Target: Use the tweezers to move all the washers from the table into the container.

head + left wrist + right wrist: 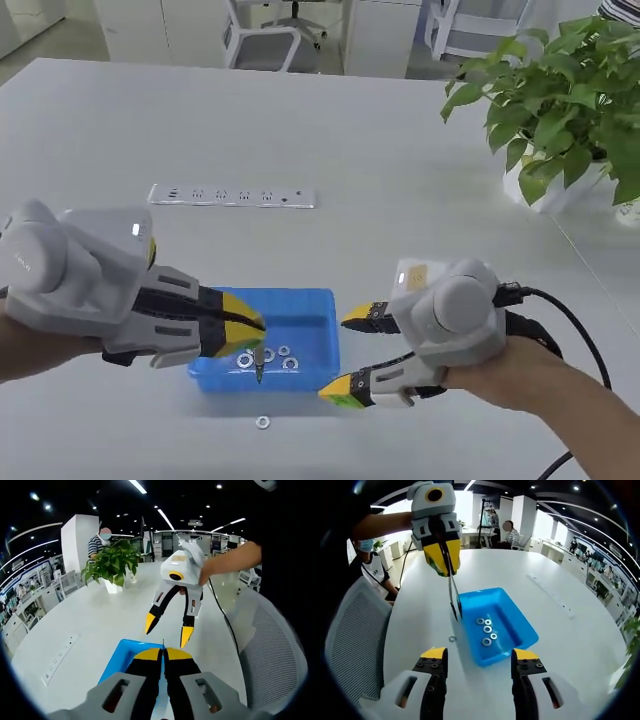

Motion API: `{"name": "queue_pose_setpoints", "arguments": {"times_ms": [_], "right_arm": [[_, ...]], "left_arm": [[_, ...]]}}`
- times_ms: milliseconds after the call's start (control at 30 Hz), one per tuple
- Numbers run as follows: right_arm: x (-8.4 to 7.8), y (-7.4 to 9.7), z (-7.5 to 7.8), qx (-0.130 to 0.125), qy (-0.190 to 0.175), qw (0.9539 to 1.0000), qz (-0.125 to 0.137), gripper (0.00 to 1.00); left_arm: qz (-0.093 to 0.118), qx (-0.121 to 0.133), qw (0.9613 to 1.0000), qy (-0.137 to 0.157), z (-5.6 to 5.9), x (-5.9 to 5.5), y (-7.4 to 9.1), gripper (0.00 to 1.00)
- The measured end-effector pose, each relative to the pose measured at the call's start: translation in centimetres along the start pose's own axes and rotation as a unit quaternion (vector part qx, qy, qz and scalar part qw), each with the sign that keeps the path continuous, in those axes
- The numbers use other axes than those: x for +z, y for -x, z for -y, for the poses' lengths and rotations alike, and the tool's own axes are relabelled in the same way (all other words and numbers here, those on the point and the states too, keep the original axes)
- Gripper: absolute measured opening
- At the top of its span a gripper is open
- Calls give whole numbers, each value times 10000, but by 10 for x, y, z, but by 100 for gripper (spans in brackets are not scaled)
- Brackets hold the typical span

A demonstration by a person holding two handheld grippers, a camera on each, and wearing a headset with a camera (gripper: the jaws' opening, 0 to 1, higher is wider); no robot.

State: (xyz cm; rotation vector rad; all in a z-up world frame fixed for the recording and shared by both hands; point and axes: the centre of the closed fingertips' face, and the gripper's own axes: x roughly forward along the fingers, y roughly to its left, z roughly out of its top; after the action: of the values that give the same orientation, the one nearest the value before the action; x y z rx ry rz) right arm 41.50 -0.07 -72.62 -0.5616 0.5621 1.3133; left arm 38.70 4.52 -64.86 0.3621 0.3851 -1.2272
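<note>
Washers (pixel 487 628): five; four inside the one blue container (pixel 512 622).
Single washer (pixel 262 422): on table (pixel 400 150), at container's 6 o'clock in head view.
Tweezers (pixel 454 595): one pair, tips near the container edge.
Left gripper (pixel 250 335): clenched on tweezers.
Right gripper (pixel 338 357): jaws apart, holding nothing.

Seemingly five washers (pixel 487 628), one blue container (pixel 507 611), one pair of tweezers (pixel 453 597).

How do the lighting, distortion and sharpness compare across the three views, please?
Head view: even, soft light, straight lines, only faint shadows on the table. Left gripper view: strong fisheye curving the table's edge, a dark ceiling with bright strip lights. Right gripper view: the same curving, glare behind the left gripper, yet the washers read sharp.
</note>
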Motion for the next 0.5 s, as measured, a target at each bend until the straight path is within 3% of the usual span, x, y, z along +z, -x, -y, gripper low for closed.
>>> {"name": "queue_pose_setpoints", "arguments": {"times_ms": [500], "right_arm": [[-2, 5, -2, -207, -316, 9993, 69, 66]], "left_arm": [[50, -222, 9997, -12, 13, -4, -4, 6]]}}
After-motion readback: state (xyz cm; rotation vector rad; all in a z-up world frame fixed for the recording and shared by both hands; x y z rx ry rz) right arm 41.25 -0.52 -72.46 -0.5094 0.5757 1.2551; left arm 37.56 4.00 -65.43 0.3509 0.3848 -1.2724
